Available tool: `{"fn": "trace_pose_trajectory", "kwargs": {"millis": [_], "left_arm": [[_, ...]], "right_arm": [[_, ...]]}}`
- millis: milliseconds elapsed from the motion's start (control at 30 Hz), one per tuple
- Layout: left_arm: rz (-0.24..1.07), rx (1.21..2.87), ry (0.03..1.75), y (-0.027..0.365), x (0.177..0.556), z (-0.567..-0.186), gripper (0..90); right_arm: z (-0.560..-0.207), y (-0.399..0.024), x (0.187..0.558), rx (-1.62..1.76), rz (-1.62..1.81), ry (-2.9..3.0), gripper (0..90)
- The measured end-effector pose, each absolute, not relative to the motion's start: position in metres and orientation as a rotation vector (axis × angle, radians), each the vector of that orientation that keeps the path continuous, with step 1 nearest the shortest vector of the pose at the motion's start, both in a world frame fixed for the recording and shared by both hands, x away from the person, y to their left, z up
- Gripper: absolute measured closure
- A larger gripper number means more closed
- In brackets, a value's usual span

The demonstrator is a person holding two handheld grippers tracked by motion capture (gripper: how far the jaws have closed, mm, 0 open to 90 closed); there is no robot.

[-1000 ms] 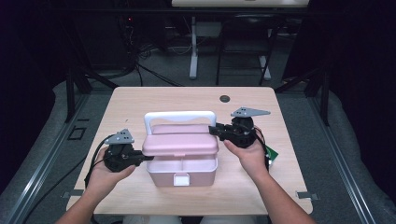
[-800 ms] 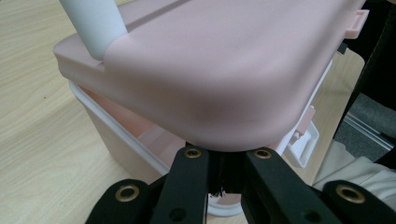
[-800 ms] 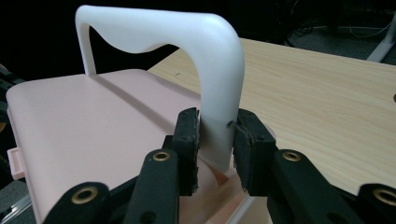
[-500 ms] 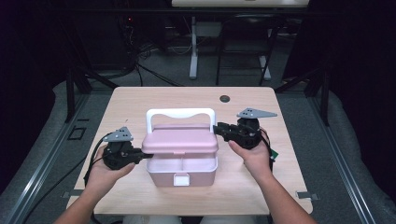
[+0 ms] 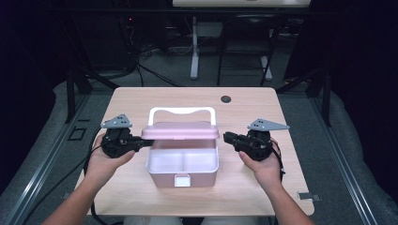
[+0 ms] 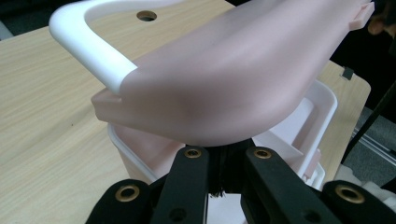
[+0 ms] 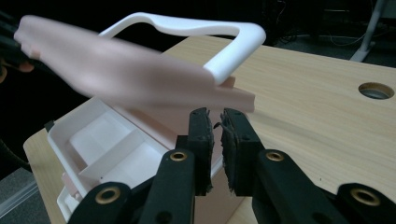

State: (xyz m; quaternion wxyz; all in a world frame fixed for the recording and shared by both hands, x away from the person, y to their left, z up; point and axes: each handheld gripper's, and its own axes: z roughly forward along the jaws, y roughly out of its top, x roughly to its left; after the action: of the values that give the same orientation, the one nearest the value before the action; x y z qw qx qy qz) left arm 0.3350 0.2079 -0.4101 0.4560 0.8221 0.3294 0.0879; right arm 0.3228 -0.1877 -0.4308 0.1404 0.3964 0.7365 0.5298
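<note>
Left gripper (image 5: 141, 142): jaws clamped on the left edge of the pink lid (image 5: 180, 131), which it holds raised and tilted above the box (image 5: 183, 165). Right gripper (image 5: 228, 137): jaws have just been closing, now nearly together with nothing between them, just right of the lid and clear of it. The box stands open at the middle of the desk (image 5: 141, 101), white handle (image 5: 182, 110) at the back.
</note>
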Motion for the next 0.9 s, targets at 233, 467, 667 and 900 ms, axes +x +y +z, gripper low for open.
{"fn": "trace_pose_trajectory", "kwargs": {"millis": [233,467,667,900], "left_arm": [[0.235,2.022,0.828,0.207,0.347,-0.399,89.8],[0.236,2.020,0.852,0.205,0.357,-0.390,89.8],[0.269,2.022,0.865,0.203,0.365,-0.385,89.8],[0.279,2.026,0.884,0.202,0.373,-0.382,89.8]], "right_arm": [[-0.442,-0.184,0.315,1.132,1.514,2.164,86.6],[-0.454,-0.170,0.307,1.082,1.478,2.237,89.0],[-0.463,-0.157,0.304,1.050,1.460,2.295,89.7],[-0.468,-0.147,0.303,1.027,1.451,2.326,89.8]]}}
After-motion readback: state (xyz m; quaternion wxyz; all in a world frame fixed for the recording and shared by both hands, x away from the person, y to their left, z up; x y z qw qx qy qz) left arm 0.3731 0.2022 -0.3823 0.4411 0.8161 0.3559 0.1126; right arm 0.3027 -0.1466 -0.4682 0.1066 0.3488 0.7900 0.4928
